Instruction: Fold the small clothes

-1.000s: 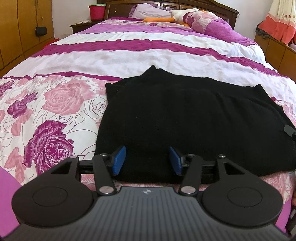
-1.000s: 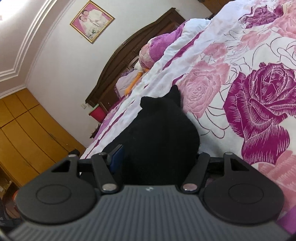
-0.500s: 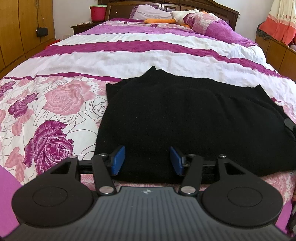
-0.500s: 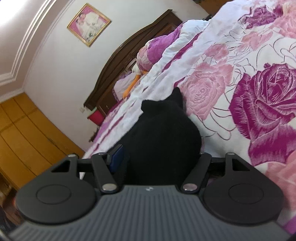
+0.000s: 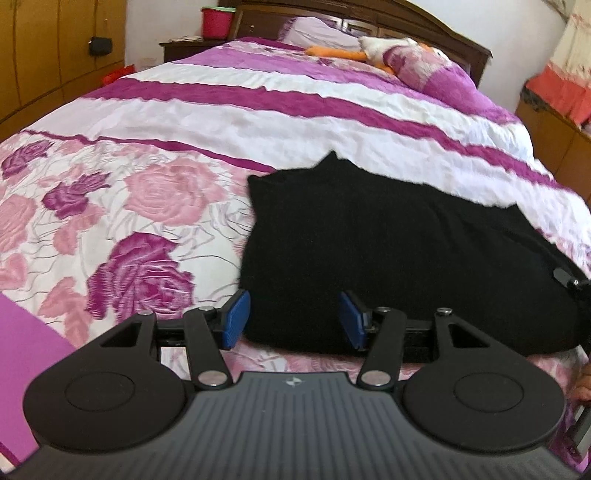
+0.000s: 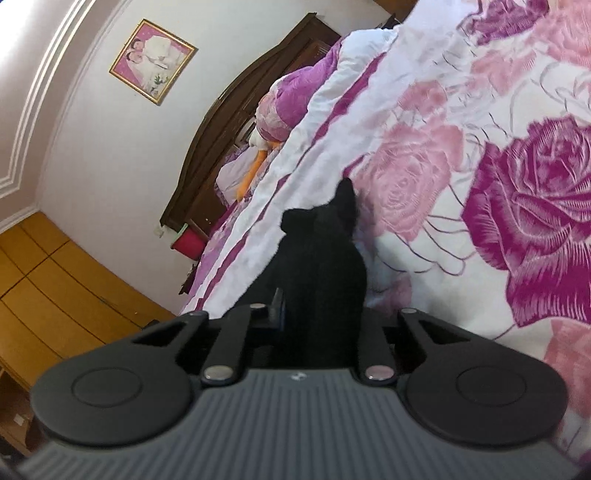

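A black knit garment lies flat near the foot of a rose-print bedspread. The right gripper has just been closing, its jaws now pinching the cloth's near edge; the left gripper hovers with jaws apart, straddling the hem. A one-sided pull could skew the fold. A carved headboard and wooden wardrobes frame the room.
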`<state>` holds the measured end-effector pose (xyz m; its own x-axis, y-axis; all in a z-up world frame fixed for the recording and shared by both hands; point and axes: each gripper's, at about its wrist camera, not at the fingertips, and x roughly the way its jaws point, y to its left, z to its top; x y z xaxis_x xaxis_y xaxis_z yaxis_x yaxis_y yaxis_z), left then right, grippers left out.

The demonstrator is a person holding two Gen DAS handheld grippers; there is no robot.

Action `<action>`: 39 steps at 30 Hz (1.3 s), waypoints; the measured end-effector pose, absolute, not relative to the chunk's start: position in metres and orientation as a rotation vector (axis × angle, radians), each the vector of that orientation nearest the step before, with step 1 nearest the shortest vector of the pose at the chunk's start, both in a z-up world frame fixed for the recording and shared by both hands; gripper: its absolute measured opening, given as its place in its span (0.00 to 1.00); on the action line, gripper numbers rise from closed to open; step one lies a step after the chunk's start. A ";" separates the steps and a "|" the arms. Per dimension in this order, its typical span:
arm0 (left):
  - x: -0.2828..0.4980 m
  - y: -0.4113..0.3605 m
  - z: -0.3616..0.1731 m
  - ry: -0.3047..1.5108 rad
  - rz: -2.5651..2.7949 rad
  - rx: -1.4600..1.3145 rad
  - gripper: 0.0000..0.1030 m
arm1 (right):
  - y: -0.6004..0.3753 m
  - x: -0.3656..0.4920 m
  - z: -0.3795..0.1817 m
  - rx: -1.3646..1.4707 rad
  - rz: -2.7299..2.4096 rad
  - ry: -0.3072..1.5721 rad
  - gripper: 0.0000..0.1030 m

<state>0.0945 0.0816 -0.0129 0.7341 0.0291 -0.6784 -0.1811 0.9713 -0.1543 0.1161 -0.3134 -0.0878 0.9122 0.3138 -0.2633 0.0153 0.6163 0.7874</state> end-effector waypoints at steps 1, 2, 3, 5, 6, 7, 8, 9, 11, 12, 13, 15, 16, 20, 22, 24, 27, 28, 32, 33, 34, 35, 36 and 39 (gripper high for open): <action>0.092 0.085 -0.011 0.734 0.116 -0.225 0.58 | -0.311 0.117 -0.084 0.883 0.175 0.400 0.18; 0.090 0.088 -0.009 0.730 0.117 -0.231 0.58 | -0.310 0.116 -0.080 0.873 0.171 0.401 0.18; 0.089 0.090 -0.008 0.727 0.119 -0.232 0.58 | -0.309 0.116 -0.076 0.866 0.169 0.401 0.18; 0.087 0.096 -0.006 0.721 0.126 -0.229 0.58 | -0.306 0.117 -0.068 0.845 0.167 0.400 0.17; 0.086 0.099 -0.005 0.720 0.130 -0.230 0.58 | -0.305 0.118 -0.064 0.832 0.165 0.401 0.17; 0.085 0.101 -0.004 0.718 0.135 -0.234 0.58 | -0.303 0.118 -0.060 0.813 0.163 0.401 0.17; 0.085 0.105 -0.003 0.717 0.138 -0.239 0.58 | -0.300 0.119 -0.055 0.785 0.158 0.403 0.17; 0.084 0.107 -0.003 0.715 0.141 -0.245 0.58 | -0.297 0.119 -0.051 0.751 0.148 0.409 0.17; 0.083 0.111 -0.001 0.716 0.145 -0.249 0.58 | -0.287 0.122 -0.040 0.649 0.114 0.429 0.17; 0.084 0.113 -0.001 0.717 0.145 -0.246 0.58 | -0.282 0.124 -0.036 0.610 0.109 0.434 0.17; 0.084 0.115 0.000 0.717 0.145 -0.240 0.58 | -0.278 0.125 -0.032 0.579 0.107 0.438 0.17; 0.085 0.117 0.003 0.716 0.151 -0.228 0.58 | -0.267 0.127 -0.021 0.510 0.112 0.433 0.17; 0.085 0.119 0.005 0.713 0.153 -0.225 0.58 | -0.261 0.127 -0.015 0.472 0.113 0.424 0.16; 0.083 0.128 0.016 0.679 0.138 -0.248 0.58 | -0.219 0.122 0.014 0.253 0.090 0.366 0.16; 0.082 0.134 0.020 0.665 0.131 -0.269 0.58 | -0.197 0.120 0.024 0.183 0.119 0.347 0.16; 0.082 0.139 0.022 0.657 0.135 -0.283 0.58 | -0.177 0.122 0.034 0.159 0.176 0.338 0.16; 0.079 0.146 0.020 0.643 0.149 -0.298 0.58 | -0.144 0.124 0.045 0.116 0.247 0.314 0.15; 0.077 0.148 0.018 0.640 0.156 -0.299 0.58 | -0.134 0.124 0.047 0.100 0.270 0.305 0.15; 0.068 0.159 0.005 0.627 0.196 -0.319 0.58 | -0.090 0.127 0.039 0.098 0.408 0.315 0.15; 0.066 0.162 0.001 0.629 0.202 -0.326 0.58 | -0.080 0.129 0.033 0.087 0.439 0.334 0.15; 0.065 0.165 -0.002 0.633 0.208 -0.331 0.58 | -0.070 0.132 0.025 0.076 0.470 0.361 0.14; 0.064 0.169 -0.005 0.639 0.211 -0.337 0.58 | -0.061 0.134 0.016 0.071 0.498 0.393 0.12; 0.063 0.173 -0.008 0.638 0.214 -0.344 0.58 | -0.052 0.137 0.005 0.066 0.526 0.436 0.12; 0.059 0.185 -0.013 0.633 0.229 -0.367 0.58 | -0.038 0.139 -0.024 0.057 0.551 0.524 0.11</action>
